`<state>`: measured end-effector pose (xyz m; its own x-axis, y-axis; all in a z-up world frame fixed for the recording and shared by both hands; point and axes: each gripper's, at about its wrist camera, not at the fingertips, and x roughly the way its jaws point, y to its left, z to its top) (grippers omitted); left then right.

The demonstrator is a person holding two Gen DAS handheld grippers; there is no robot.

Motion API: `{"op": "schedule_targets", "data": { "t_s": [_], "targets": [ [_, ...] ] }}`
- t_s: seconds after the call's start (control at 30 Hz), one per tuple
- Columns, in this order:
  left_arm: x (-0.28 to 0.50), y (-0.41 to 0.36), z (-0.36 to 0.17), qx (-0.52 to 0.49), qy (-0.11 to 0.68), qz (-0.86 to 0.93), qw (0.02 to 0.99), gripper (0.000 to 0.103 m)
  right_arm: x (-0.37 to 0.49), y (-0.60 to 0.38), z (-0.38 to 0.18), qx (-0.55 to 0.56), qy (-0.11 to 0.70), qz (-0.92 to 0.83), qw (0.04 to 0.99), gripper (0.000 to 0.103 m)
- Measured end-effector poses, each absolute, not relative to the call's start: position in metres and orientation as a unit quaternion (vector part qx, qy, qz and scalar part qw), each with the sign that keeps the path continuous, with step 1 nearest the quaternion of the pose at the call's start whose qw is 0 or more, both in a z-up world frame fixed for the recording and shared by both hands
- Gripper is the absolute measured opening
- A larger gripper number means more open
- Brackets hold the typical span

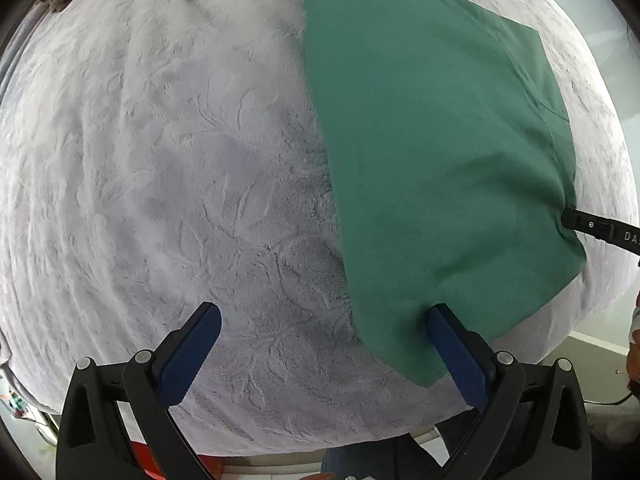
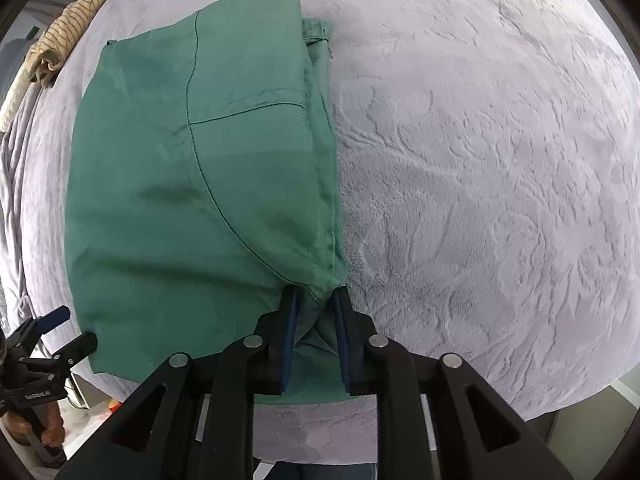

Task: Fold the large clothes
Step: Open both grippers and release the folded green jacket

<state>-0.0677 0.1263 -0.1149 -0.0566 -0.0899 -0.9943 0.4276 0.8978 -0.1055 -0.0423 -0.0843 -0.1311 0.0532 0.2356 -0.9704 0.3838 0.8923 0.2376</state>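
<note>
No containers in either view, just bedding. Green garment [image 2: 192,184] lay folded flat on the grey plush blanket [image 2: 480,160], w/ its long axis running away from the near bed edge toward the far side. Near end sat at the blanket's near edge; stitched seams showed on the top layer, and stacked layer edges lined its right side in the right wrist view.

Left gripper [image 1: 324,316] pointed down at the garment's near left corner, jaws spread wide: one blue pad on bare blanket, the other over green cloth, nothing clamped.

Right gripper [image 2: 316,304] was at the near right corner, jaws narrow w/ a bunched bit of cloth between the pads; couldn't tell if the pads pressed on it.

Around: a striped beige cloth [image 2: 60,40] heaped at the far left edge of the bed, well apart from the garment. Blanket either side of the garment was bare, nothing lay on the top layer.
</note>
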Motion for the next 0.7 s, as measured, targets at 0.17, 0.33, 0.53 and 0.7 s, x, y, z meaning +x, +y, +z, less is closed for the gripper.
{"op": "schedule_targets", "data": {
  "t_s": [0.17, 0.33, 0.53, 0.7],
  "targets": [
    [-0.07, 0.124, -0.115, 0.126, 0.699, -0.188, 0.678, 0.103, -0.047, -0.088, -0.127, 0.245, 0.688, -0.05, 0.681, 0.043],
    [-0.063, 0.125, -0.122, 0.099, 0.718, -0.189, 0.662, 0.103, -0.053, -0.099, -0.112, 0.252, 0.68, -0.049, 0.687, 0.058],
    [-0.06, 0.12, -0.116, 0.109, 0.711, -0.176, 0.672, 0.103, -0.05, -0.109, -0.095, 0.258, 0.677, -0.052, 0.688, 0.07],
    [-0.047, 0.118, -0.096, 0.12, 0.692, -0.153, 0.695, 0.103, -0.028, -0.11, -0.081, 0.256, 0.671, -0.05, 0.694, 0.08]
  ]
}}
